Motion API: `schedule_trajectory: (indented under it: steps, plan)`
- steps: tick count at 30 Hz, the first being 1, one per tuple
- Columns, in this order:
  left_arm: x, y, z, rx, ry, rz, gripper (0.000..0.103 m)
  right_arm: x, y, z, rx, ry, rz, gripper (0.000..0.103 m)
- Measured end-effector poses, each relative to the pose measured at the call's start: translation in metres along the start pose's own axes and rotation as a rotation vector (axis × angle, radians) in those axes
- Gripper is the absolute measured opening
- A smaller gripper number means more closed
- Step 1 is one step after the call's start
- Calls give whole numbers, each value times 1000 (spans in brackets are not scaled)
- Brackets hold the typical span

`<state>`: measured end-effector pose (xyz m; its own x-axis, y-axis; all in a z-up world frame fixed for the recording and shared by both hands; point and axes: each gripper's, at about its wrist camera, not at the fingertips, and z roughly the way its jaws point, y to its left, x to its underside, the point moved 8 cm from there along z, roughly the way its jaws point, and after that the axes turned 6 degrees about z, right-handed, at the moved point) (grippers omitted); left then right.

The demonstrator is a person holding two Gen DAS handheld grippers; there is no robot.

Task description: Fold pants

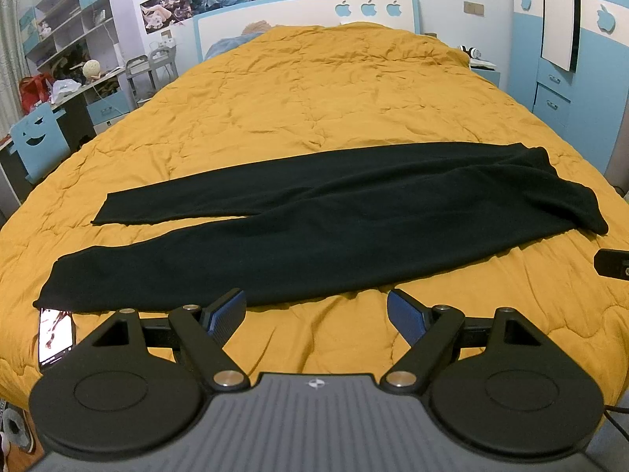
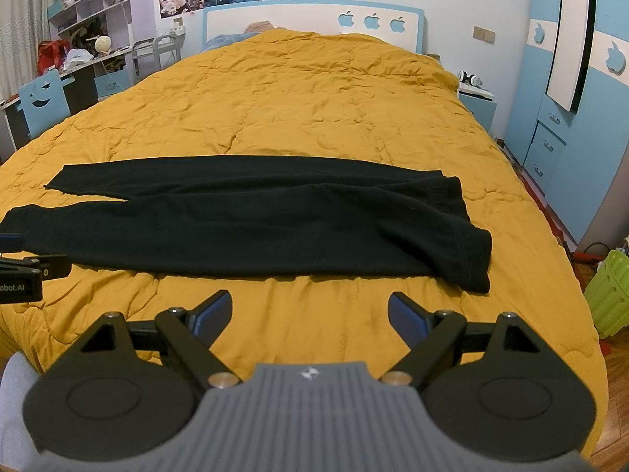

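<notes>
Both grippers are wide open and hold nothing: the left gripper [image 1: 316,314] and the right gripper [image 2: 309,312] hover over the yellow quilt [image 1: 314,118] of the bed. Black pants [image 1: 275,228] lie flat just ahead of them, long axis running left to right. Leg cuffs point left, nearer the left gripper; the waistband [image 2: 471,259] lies right, nearer the right gripper. No fold seems made yet.

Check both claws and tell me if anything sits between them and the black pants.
Nothing visible does. Only bare yellow quilt lies between the open right claw and the pants, and between the open left claw and the pants' near edge. A phone lies off left, by the leg end.
</notes>
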<state>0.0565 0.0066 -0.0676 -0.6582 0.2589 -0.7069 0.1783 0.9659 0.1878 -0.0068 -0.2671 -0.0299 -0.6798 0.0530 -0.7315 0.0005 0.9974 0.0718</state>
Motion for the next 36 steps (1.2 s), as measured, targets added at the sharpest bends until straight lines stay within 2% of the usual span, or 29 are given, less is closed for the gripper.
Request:
schedule_trajectory:
  steps: [17, 18, 24, 26, 30, 32, 33, 34, 36]
  plan:
    - [6, -2, 3, 1, 4, 0, 95, 0, 2, 2, -3, 13, -2, 83]
    - [8, -12, 1, 1, 6, 1, 95, 0, 2, 2, -3, 13, -1, 83]
    - [12, -14, 4, 8, 12, -1, 95, 1, 0, 5, -5, 18, 6, 83]
    - [12, -10, 7, 4, 23, 2, 92, 2, 0, 5, -8, 18, 6, 83]
    - [15, 0, 13, 8, 0, 54, 83, 0, -5, 3, -62, -35, 9, 83]
    - [17, 7, 18, 15, -20, 112, 81, -3, -10, 3, -109, -79, 3, 83]
    - [19, 12, 22, 15, -19, 149, 76, -4, -14, 4, -122, -94, -6, 83]
    - [22, 17, 25, 7, -20, 198, 72, -5, -19, 6, -119, -101, -15, 83]
    - [27, 27, 32, -22, -34, 282, 70, -6, -33, 12, -90, -90, -27, 83]
